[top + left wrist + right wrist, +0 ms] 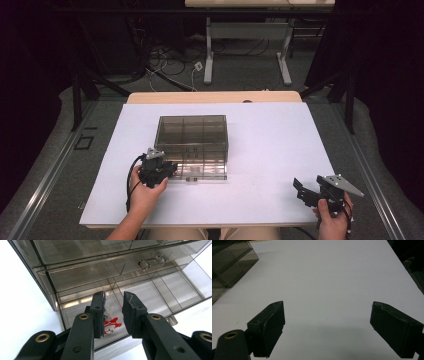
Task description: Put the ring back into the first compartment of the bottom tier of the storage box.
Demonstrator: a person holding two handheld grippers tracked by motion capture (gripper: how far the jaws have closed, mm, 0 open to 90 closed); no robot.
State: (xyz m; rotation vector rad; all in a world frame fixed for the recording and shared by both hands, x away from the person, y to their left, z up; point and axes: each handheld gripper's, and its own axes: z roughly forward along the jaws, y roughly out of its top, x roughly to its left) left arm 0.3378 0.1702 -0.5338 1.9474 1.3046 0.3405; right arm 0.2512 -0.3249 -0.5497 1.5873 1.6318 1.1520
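A: Left gripper view: what are the left gripper (113, 312) jaws doing?

B: Standing slightly parted, grasping nothing, over a red-and-white figure (111, 326) lying in the smoky drawer box's (105, 277) pulled-out bottom drawer (150, 297).

A: And the right gripper (328, 327)?

B: Hovering spread wide over the white table (332, 272).

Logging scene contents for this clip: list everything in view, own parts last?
drawer box: 1, smoky clear plastic, centre of the table, bottom drawer pulled out
small red-and-white item: 1, lying in the open drawer's near compartment
table: 1, white top, wooden edge at the back
second table: 1, pale, behind, cables on the floor under it
left gripper: 1, black, jaws slightly apart over the open drawer
right gripper: 1, black, jaws wide apart, near right corner
hands: 2, one holding each gripper
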